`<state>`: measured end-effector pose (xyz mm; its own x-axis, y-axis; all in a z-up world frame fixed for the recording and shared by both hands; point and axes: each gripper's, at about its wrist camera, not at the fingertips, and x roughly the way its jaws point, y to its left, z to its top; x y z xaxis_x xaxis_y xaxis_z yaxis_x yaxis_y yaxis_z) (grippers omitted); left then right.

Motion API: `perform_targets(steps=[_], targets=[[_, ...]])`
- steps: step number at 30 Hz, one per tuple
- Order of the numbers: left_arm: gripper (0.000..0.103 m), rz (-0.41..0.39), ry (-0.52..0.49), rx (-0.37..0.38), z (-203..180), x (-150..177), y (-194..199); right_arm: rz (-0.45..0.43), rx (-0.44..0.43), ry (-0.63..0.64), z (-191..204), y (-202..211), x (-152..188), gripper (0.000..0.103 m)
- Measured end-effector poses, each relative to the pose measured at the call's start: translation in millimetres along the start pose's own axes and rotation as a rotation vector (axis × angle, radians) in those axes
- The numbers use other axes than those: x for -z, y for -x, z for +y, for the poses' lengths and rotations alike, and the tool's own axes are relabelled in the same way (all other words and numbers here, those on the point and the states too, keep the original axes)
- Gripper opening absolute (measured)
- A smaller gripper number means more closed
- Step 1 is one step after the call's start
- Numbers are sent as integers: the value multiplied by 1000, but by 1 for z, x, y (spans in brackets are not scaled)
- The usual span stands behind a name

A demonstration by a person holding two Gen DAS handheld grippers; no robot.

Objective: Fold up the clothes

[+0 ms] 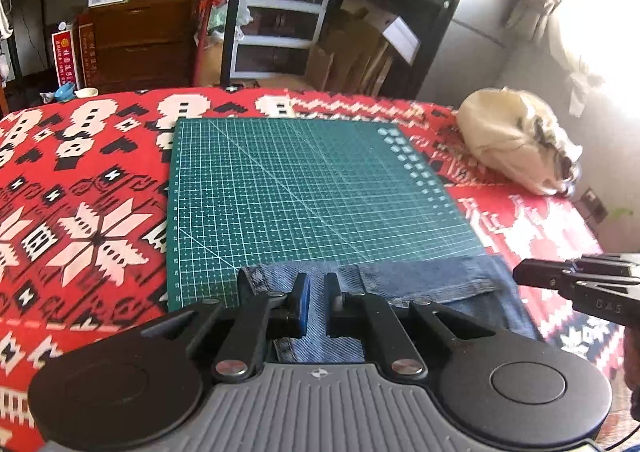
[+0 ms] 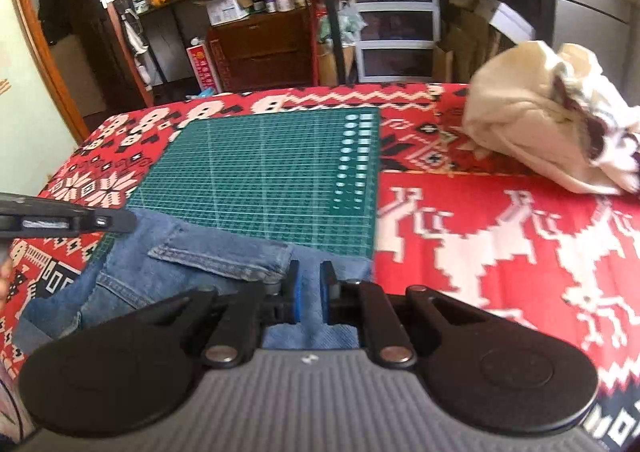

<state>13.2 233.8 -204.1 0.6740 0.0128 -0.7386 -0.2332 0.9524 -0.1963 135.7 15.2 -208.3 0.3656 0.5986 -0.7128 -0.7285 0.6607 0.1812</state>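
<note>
A green cutting mat (image 1: 316, 192) lies on the bench, over a red patterned cloth (image 1: 80, 192). A cream bundle of fabric (image 1: 516, 140) sits at the far right, well apart from your work. Beyond the bench stand a white drawer unit (image 1: 280, 24) and stacked cardboard (image 1: 360, 48). Nothing lies on the far part of the mat.

The denim jeans (image 2: 208, 256) lie at the near edge of the mat, partly spilling onto the cloth on the near left in the right wrist view, with a folded hem or cuff turned up on top.

Your left claw (image 1: 318, 300) hovers over the denim with a narrow gap between its fingers; cloth shows through that gap, but you cannot tell whether it is pinched. Your right claw (image 2: 309, 292) has the same narrow gap over the right end of the jeans, and its grip is equally unclear.
</note>
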Motion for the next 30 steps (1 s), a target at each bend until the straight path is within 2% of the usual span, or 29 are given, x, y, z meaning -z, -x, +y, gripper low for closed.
perform_targets(steps=[2, 6, 12, 17, 22, 25, 30], targets=[[3, 1, 5, -8, 6, 2, -6, 30, 17, 40, 4, -11, 7, 9], [3, -4, 39, 10, 16, 5, -9, 18, 28, 73, 0, -8, 21, 8], [3, -12, 29, 11, 17, 4, -11, 34, 25, 8, -15, 5, 36, 8], [3, -17, -1, -5, 12, 3, -11, 35, 34, 16, -14, 13, 45, 9], [3, -11, 6, -21, 12, -1, -9, 67, 50, -50, -27, 22, 49, 11], [3, -24, -4, -57, 11, -4, 0, 66, 57, -76, -31, 32, 51, 11], [5, -29, 18, -65, 26, -4, 23, 54, 65, -84, -34, 42, 53, 11]])
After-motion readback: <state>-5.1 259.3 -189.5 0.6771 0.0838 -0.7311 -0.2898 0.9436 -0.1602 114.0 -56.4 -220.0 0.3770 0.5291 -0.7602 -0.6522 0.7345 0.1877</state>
